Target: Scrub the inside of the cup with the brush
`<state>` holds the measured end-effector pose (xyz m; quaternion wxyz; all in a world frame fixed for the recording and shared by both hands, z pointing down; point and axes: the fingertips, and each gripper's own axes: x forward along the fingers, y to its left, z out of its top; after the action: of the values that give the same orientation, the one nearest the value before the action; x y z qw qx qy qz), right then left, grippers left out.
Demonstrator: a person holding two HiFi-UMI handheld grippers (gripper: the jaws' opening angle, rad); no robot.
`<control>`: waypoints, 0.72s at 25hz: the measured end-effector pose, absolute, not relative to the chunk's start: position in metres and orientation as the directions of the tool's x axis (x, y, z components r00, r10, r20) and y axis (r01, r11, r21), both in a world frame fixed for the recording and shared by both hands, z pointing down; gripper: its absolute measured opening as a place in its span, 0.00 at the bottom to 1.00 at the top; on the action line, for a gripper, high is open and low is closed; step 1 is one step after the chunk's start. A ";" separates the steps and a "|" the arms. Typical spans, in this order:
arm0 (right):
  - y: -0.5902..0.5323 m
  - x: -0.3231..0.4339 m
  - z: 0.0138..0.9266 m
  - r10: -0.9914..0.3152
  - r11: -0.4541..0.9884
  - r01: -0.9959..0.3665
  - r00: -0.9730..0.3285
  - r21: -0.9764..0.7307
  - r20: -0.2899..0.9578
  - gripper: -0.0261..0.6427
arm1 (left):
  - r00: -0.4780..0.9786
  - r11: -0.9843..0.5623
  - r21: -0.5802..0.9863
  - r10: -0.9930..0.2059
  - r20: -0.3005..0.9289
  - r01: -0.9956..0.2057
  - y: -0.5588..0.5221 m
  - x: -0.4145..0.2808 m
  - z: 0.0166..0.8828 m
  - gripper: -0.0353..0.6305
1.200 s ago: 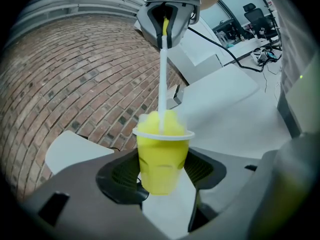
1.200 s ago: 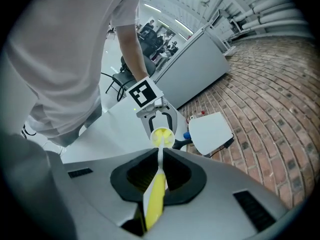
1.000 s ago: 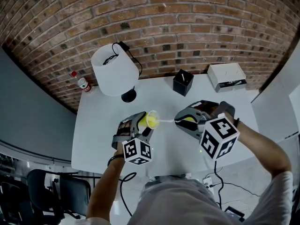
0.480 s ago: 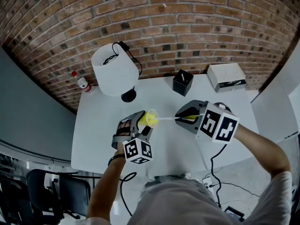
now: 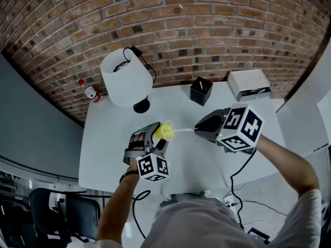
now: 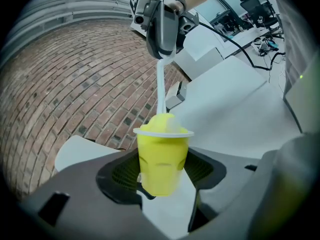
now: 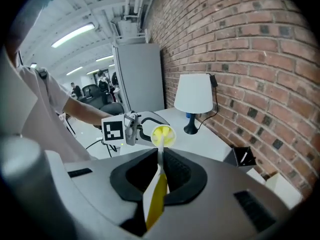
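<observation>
A small yellow cup [image 6: 162, 159] with a white rim is clamped between the jaws of my left gripper [image 5: 158, 137], held above the white table and tipped toward the right gripper. In the head view the cup [image 5: 166, 131] shows its mouth to the right. My right gripper [image 5: 202, 129] is shut on the yellow-and-white handle of a brush [image 7: 156, 196]. The brush's thin white shaft [image 6: 160, 86] runs into the cup, and its yellow head [image 7: 163, 135] sits inside the cup's mouth.
A white table lamp [image 5: 126, 79] stands at the table's back left, with a black box [image 5: 201, 91] and a white box [image 5: 250, 84] along the brick wall. A small bottle [image 5: 92, 93] is at the far left corner. Cables hang off the table's near edge.
The right gripper has rolled about its own axis, its marker cube swinging from below the hand to upward, with the brush turning inside the cup. The left gripper and cup stayed put.
</observation>
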<state>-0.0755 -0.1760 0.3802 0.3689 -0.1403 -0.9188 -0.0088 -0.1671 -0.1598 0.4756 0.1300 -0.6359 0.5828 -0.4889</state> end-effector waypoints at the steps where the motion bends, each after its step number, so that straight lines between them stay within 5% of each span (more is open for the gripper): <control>1: -0.178 -0.075 0.381 0.261 0.962 0.244 -0.690 -0.123 0.675 0.08 | -0.158 -0.286 -0.738 -0.869 0.468 -0.612 -0.160 -0.167 0.475 0.47; 18: -0.187 -0.067 0.391 0.383 0.812 -0.027 -0.731 -0.584 0.565 0.08 | -0.172 -0.273 -0.773 -0.882 0.439 -0.572 -0.155 -0.164 0.470 0.47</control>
<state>-0.0672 -0.1867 0.3906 0.3529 -0.1007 -0.8839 0.2899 -0.1641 -0.1547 0.4699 0.1558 -0.6244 0.5824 -0.4967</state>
